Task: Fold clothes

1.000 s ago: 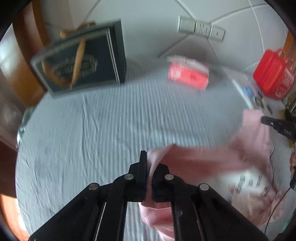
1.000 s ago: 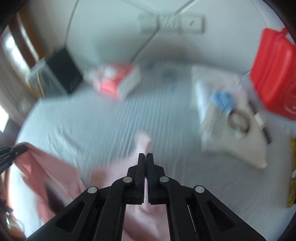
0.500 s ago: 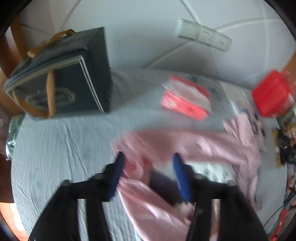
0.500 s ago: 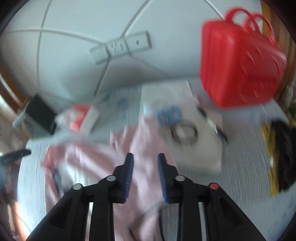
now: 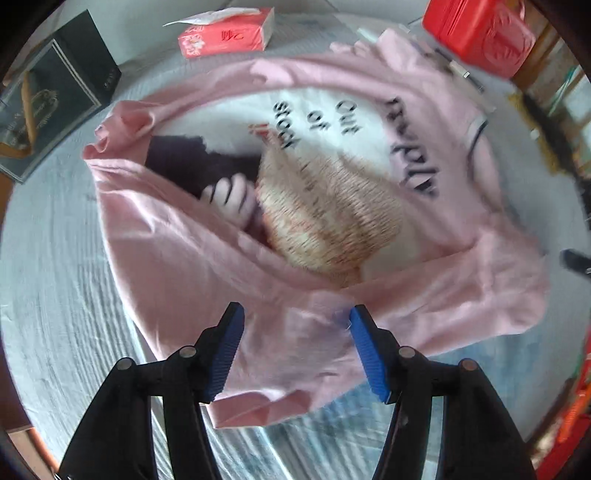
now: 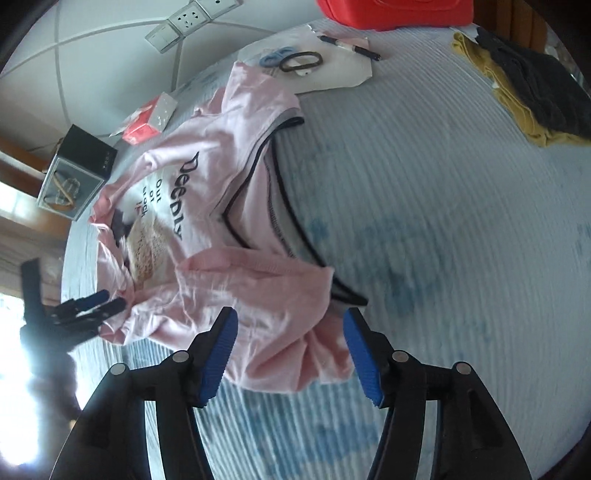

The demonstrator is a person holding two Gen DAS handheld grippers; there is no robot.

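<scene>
Just ahead of both grippers, the pink T-shirt (image 5: 207,258) lies crumpled on the pale blue striped bedsheet (image 6: 461,206), printed front up, with black lettering and a furry animal picture showing. Its near hem runs between the spread blue pads of the left gripper (image 5: 295,343), whose fingers stand wide apart with nothing clamped; whether the pads touch the cloth is hard to tell through the blur. The right gripper (image 6: 290,347) is likewise spread wide, empty, poised over a bunched sleeve at the shirt's near edge, the dark-trimmed neckline just beyond its right finger. Beyond the shirt from the left gripper sits a red tissue pack (image 5: 225,35), with a dark gift bag (image 5: 48,107) to the far left and a red case (image 5: 480,33) to the far right. Far right of the right gripper lie yellow and dark clothes (image 6: 528,92); ahead, a white envelope (image 6: 332,70) carries hair ties and a pen.
</scene>
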